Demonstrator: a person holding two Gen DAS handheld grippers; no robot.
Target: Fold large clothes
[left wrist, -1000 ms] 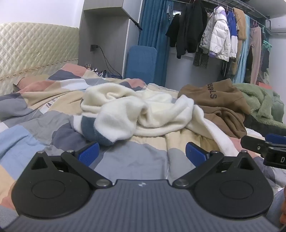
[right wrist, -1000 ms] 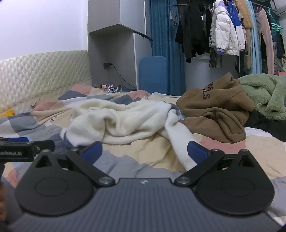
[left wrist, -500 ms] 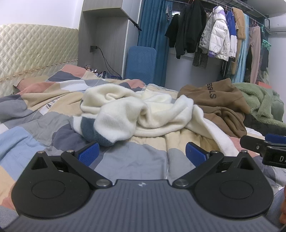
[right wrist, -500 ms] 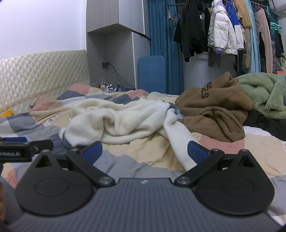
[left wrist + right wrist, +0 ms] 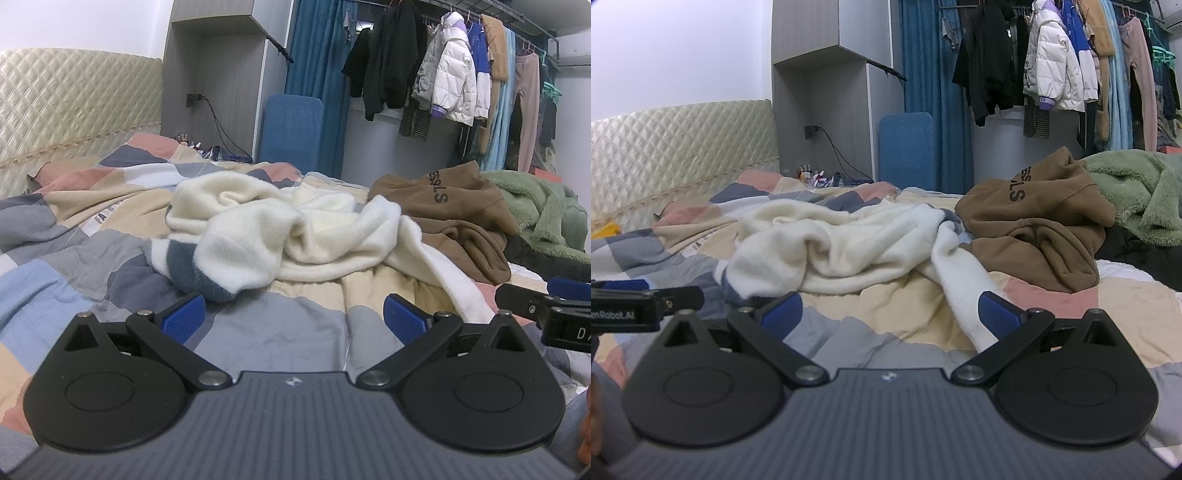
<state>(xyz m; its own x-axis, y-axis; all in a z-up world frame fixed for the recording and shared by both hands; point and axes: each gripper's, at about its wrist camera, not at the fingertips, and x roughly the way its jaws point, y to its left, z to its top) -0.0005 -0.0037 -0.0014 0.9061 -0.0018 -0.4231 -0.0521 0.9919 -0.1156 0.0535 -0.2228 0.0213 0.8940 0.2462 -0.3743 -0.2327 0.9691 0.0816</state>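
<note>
A crumpled cream fleece garment [image 5: 280, 229] with a blue-grey cuff lies in a heap on the patchwork quilt [image 5: 74, 280]; it also shows in the right wrist view [image 5: 849, 247]. My left gripper [image 5: 293, 319] is open and empty, low over the quilt just short of the cuff. My right gripper [image 5: 888, 314] is open and empty; a cream sleeve [image 5: 964, 295] trails toward its right finger. A brown hoodie [image 5: 454, 214] lies to the right of the cream garment, also in the right wrist view [image 5: 1034, 229].
A green fleece [image 5: 1137, 195] and a dark garment lie at the far right of the bed. A padded headboard [image 5: 74, 110] stands on the left. A clothes rack with hanging coats [image 5: 443, 85], a blue curtain and a grey cabinet stand behind the bed.
Both grippers have crept slightly forward toward the cream garment. The jaws stay open and the clothes have not moved.
</note>
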